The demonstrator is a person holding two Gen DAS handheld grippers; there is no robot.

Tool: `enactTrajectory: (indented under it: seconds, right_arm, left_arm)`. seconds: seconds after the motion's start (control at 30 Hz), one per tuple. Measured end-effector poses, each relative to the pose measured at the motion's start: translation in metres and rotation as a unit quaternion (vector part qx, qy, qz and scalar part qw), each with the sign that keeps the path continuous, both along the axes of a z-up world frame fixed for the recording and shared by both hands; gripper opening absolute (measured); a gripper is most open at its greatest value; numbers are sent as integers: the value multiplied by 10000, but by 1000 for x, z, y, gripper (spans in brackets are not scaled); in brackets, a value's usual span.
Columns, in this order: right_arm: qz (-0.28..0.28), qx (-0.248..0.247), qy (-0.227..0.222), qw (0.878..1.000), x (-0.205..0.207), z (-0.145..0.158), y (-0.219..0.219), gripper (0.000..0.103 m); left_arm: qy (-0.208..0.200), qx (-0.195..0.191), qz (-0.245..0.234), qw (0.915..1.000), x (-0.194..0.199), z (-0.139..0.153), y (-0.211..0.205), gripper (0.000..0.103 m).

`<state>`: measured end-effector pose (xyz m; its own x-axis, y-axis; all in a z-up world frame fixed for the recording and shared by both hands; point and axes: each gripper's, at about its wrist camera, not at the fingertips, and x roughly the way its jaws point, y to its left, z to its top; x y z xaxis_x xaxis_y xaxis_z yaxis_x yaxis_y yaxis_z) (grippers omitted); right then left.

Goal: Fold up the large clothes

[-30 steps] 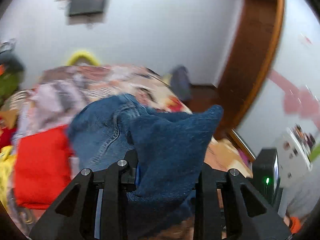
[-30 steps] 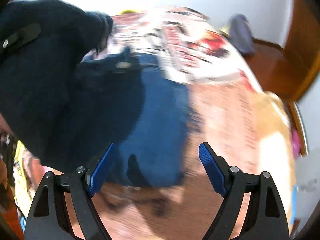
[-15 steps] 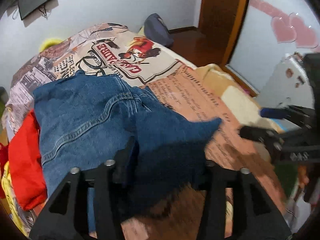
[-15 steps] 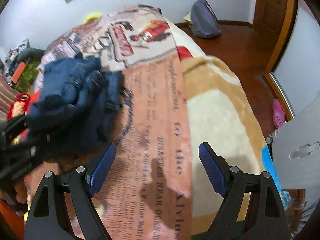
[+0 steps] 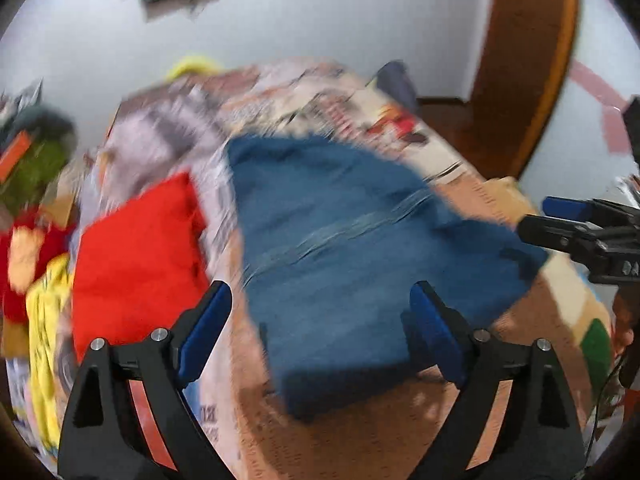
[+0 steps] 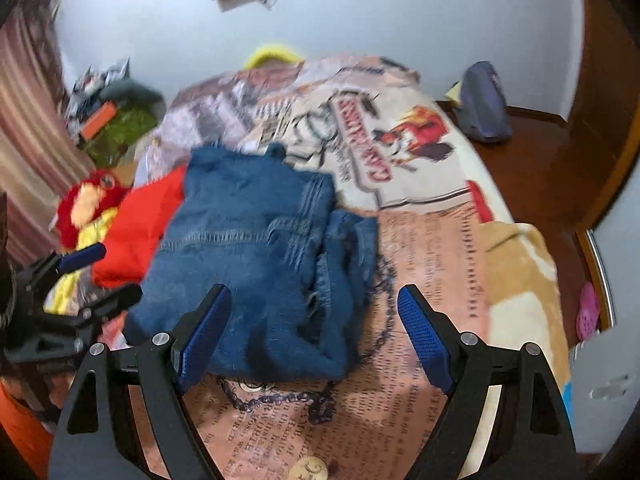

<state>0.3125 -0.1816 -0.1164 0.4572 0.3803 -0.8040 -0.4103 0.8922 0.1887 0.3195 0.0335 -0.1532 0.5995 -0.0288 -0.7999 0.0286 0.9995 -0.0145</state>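
Printed newspaper-pattern blanket [image 6: 424, 248] covering the bed carries columns of dark lettering and a red-and-black banner emblem, wording too blurred and turned to read. Folded blue denim jeans [image 6: 256, 248], seams and frayed edge showing, lie bunched on it beside a red cloth [image 6: 140, 224]. Left gripper [image 5: 320, 332] and right gripper [image 6: 312, 332] both hover over the denim, jaws spread wide, holding nothing.

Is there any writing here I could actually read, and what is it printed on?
"WORTH": upside down, an uncertain reading, in the newspaper-style print on the blanket.
Big lettering in the blanket's red-edged banner: too blurred to read.
Remaining small print on the blanket: too small and blurred.
Jeans: no text visible.
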Motion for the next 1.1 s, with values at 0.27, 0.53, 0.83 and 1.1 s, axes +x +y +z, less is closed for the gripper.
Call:
enactTrajectory:
  seconds: [0.27, 0.53, 0.83, 1.1]
  right_arm:
    - [-131, -161, 402, 9990, 5, -70, -27, 90]
    - [-158, -288, 692, 9971, 7, -57, -23, 90]
    - [340, 261, 670, 9968, 34, -35, 5, 92]
    - [113, 711, 2096, 9751, 96, -106, -1, 92]
  left_arm:
    - [421, -750, 371, 9956, -12, -58, 32, 92]
    - [305, -297, 177, 9989, -13, -45, 23, 93]
    - [230, -429, 266, 9985, 12, -27, 53, 93]
    - [1078, -1805, 199, 9774, 50, -64, 81, 93]
